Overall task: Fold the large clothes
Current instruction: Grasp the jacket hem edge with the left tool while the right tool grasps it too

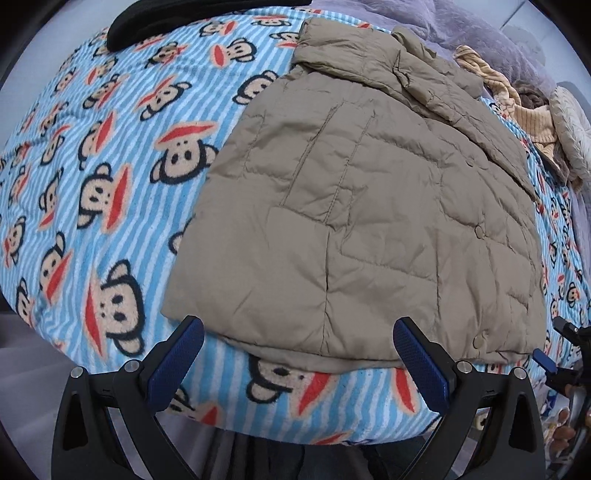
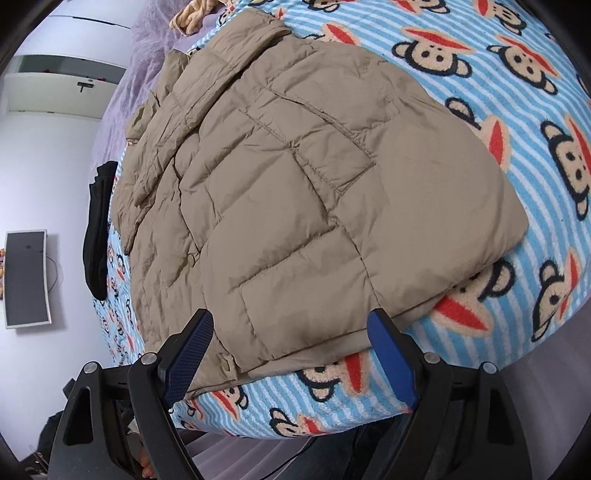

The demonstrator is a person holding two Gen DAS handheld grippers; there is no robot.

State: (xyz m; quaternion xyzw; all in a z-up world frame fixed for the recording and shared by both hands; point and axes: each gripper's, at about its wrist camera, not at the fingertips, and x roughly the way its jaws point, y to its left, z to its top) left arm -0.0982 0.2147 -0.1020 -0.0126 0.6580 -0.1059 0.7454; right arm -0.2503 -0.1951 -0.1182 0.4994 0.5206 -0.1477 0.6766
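Tan quilted puffer jacket [image 1: 369,221] [image 2: 295,192], folded into a thick rectangle, lying flat on a blue-striped monkey-print blanket [image 1: 103,155] [image 2: 480,55] over the bed. Near hem of the jacket right in front of the left tool [image 1: 297,360], between its two blue pads and slightly past them. Same hem just ahead of the right tool [image 2: 291,360], one corner reaching to its left pad.

Beyond the jacket, at its far collar end: a fuzzy lilac throw [image 1: 461,26] [image 2: 155,40], a heap of yellow knitwear [image 1: 517,110] and a pale ribbed cushion [image 1: 572,125]. Far left of the jacket in the left wrist view, a black garment [image 1: 166,22]; in the right wrist view, another dark cloth [image 2: 98,229] draped over the bed edge beside the jacket, with a monitor [image 2: 26,277] farther out. Nothing lying over the jacket.

Left tool spread wide, gripping nothing, not clearly touching fabric. Right tool likewise spread wide, empty; left pad at the jacket corner, contact uncertain.
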